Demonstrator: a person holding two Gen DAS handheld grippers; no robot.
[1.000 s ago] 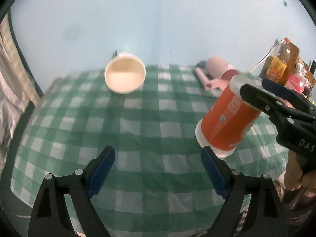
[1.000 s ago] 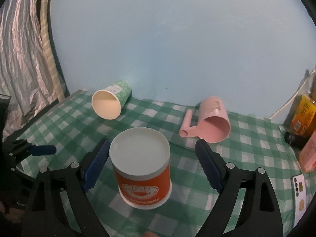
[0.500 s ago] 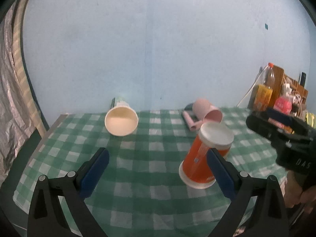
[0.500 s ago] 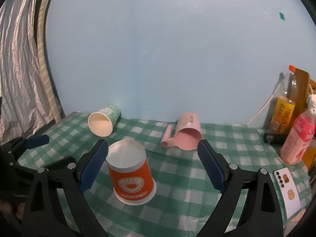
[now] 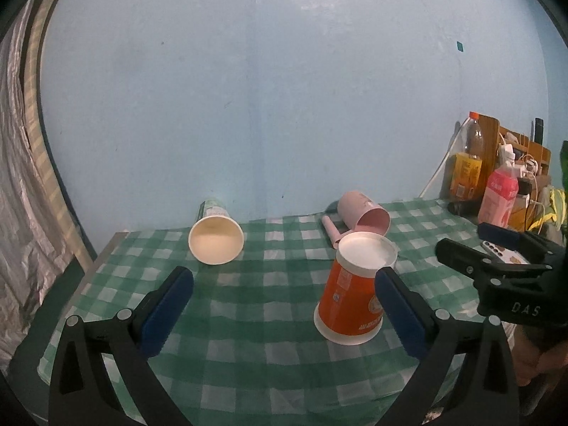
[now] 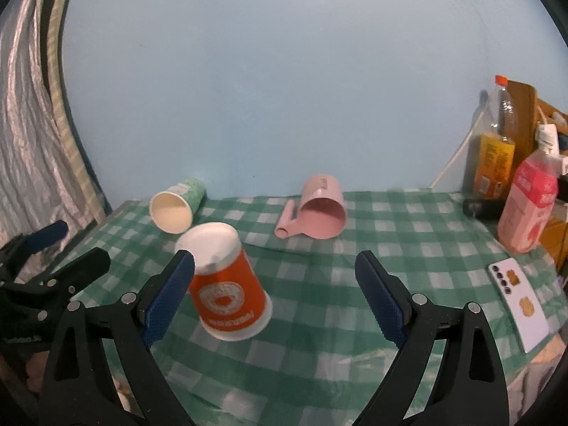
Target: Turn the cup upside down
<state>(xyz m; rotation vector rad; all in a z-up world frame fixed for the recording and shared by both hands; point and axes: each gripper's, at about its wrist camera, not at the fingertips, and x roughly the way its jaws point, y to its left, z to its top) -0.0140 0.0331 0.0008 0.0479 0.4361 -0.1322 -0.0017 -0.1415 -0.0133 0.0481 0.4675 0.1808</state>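
Observation:
An orange paper cup [image 5: 349,298] [image 6: 227,291] stands upside down, rim on the green checked cloth, white base up. My left gripper [image 5: 284,314] is open and empty, pulled back over the near part of the table, the cup beside its right finger. My right gripper [image 6: 275,300] is open and empty, the cup just inside its left finger but farther off. A green paper cup [image 5: 215,238] [image 6: 175,207] and a pink handled cup [image 5: 362,214] [image 6: 319,211] lie on their sides at the back.
Bottles [image 6: 525,206] [image 5: 497,195] and a wooden rack stand at the right end. A white phone [image 6: 520,298] lies near the right edge. A silver curtain [image 6: 25,135] hangs at the left. A blue wall stands behind the table.
Both grippers have drawn back and up from the orange cup. It was between the right gripper's fingers and now stands free on the cloth, more of the table showing.

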